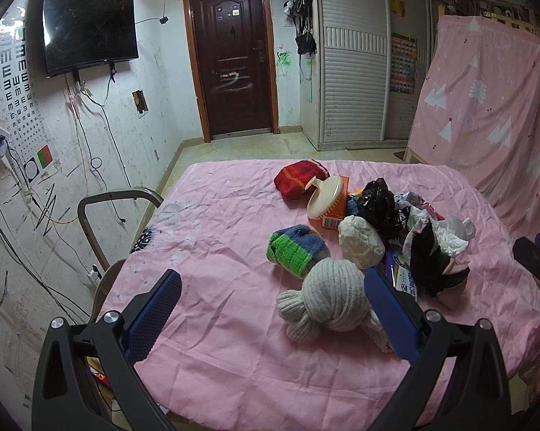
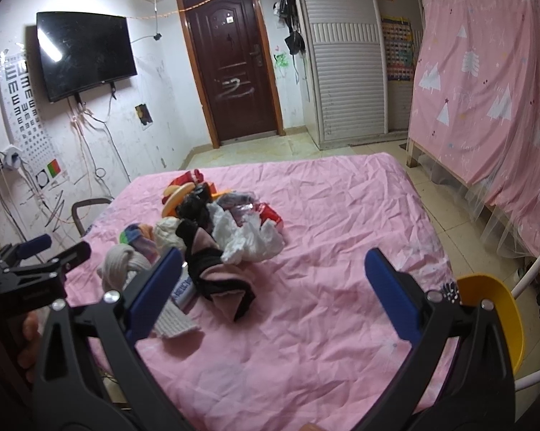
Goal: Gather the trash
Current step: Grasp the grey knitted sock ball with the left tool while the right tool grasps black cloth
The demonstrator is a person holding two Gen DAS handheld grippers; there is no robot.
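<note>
Both the left gripper (image 1: 273,309) and right gripper (image 2: 273,287) are hovering wide open and empty, risking snagging socks (image 1: 327,298) instead of the crumpled tissue (image 1: 449,237).

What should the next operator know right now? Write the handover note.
Left gripper: open, empty, hovering near the grey knotted socks.
Right gripper: open, empty, over bare pink sheet.
Pile mid-table: crumpled white tissue, black plastic bag, white paper wad, mixed with socks and a brush.
Done: nothing picked yet.
Left: pull out all trash. No bin is visible.
</note>
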